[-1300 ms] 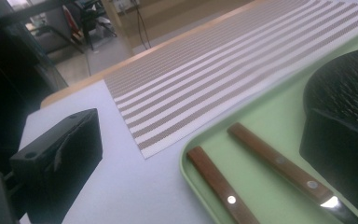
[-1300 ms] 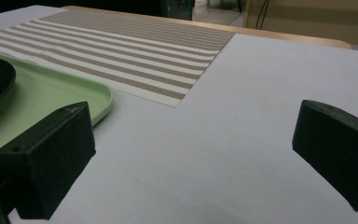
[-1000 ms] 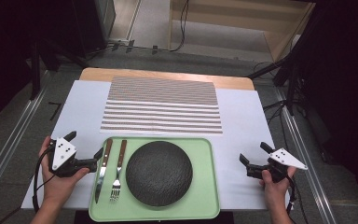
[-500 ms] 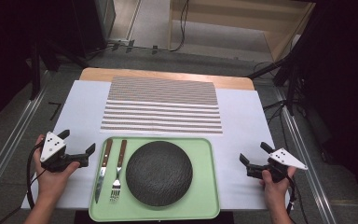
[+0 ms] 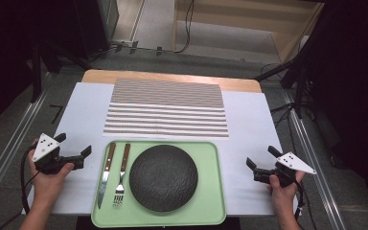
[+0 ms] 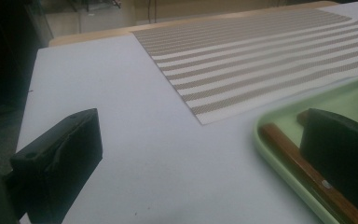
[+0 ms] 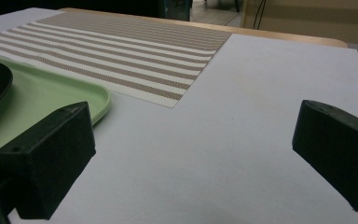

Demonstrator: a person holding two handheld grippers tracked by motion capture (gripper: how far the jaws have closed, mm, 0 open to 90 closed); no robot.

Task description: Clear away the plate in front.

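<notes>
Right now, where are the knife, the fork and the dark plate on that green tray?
knife (image 5: 106, 171), high view, where handle meets blade.
fork (image 5: 121, 175), high view, on its neck below the wooden handle.
dark plate (image 5: 163, 178), high view, middle of its face.

The counter (image 5: 249, 85) has a light wooden top, bare along its far edge. A white sheet (image 5: 86, 110) covers nearly all of it. On the sheet lie 2 things: a striped brown-and-white placemat (image 5: 166, 108) at the far middle, and a pale green tray (image 5: 211, 191) at the near middle. The tray's far edge lies just beside the placemat's near edge, both squared to the counter.
</notes>
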